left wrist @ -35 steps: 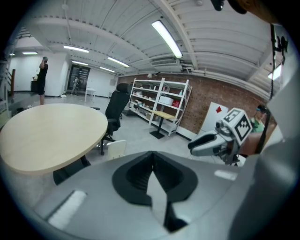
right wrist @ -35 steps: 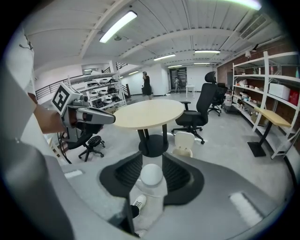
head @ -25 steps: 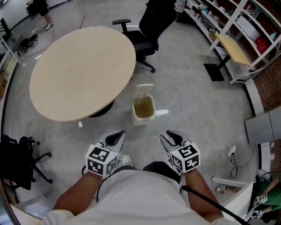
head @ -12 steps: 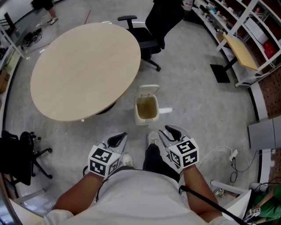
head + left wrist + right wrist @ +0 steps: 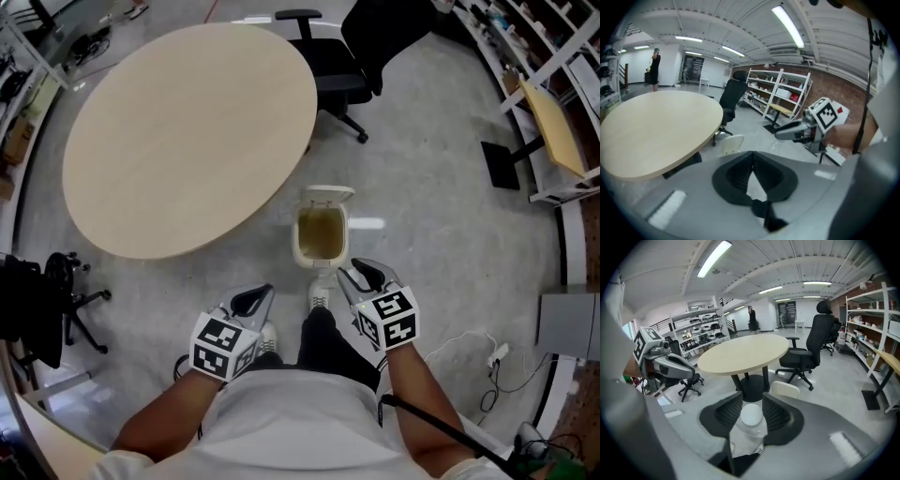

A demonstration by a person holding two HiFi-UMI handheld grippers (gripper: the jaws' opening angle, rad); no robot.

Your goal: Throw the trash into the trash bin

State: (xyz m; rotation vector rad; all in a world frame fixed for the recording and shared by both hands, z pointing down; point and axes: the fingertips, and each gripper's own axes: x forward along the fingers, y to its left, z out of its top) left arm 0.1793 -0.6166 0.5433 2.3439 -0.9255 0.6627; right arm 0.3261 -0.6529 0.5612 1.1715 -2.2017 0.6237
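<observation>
Though half hidden by right gripper [image 5: 752, 398] fingers [image 5: 776, 413], clear bottle [image 5: 751, 422].

Beige table [image 5: 178, 131], black chair [image 5: 352, 66], white bin [image 5: 328, 193]; clear bottle [image 5: 750, 431], white cap [image 5: 751, 415]; black-and-white markers [image 5: 221, 345] on left gripper [image 5: 255, 298] and right gripper [image 5: 361, 275].

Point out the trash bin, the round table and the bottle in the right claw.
trash bin [image 5: 296, 234], head view, left rim.
round table [image 5: 187, 131], head view, middle of the top.
bottle [image 5: 751, 417], right gripper view, its white cap.
</observation>
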